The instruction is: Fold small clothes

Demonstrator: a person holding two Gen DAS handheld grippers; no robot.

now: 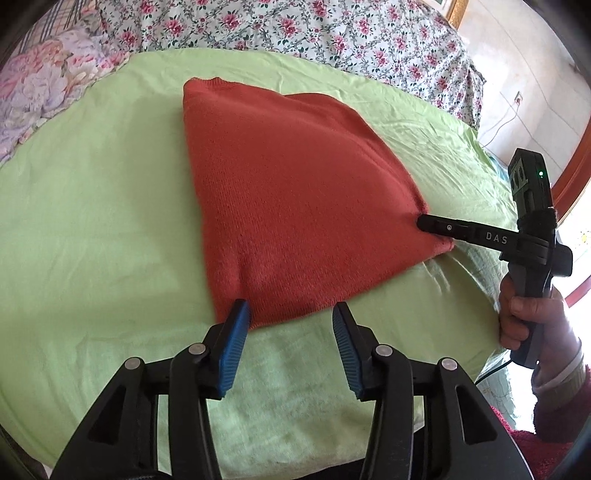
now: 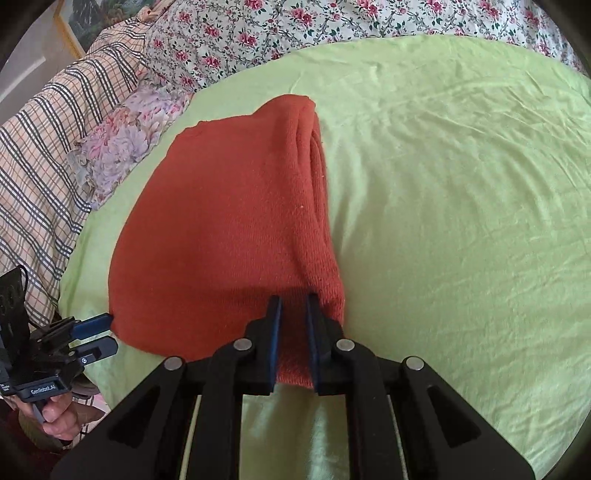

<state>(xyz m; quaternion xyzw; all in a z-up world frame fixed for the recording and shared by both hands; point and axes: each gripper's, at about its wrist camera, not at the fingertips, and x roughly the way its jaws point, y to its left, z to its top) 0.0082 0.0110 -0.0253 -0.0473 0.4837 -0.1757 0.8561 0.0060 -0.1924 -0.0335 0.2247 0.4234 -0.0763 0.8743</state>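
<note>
A rust-red knitted sweater [image 1: 295, 192] lies partly folded on the light-green sheet [image 1: 92, 206] of a bed, with a floral quilt [image 1: 332, 29] bunched beyond it. The right gripper [image 2: 293, 332] has its blue pads pinched nearly together on the sweater's near right corner, where the folded layers stack up in a thick roll. The left gripper [image 1: 290, 332] hangs with its jaws wide apart and nothing between them, just at the near left edge of the garment; whether its left pad touches the knit I cannot tell.

To do this fold well, the left jaws should probably close on the near left corner through all the layers (a thick knit slips if only the top ply is caught). Then both corners ought to rise together and travel level toward the far edge, so the hem lands square and the stacked side does not splay.
</note>
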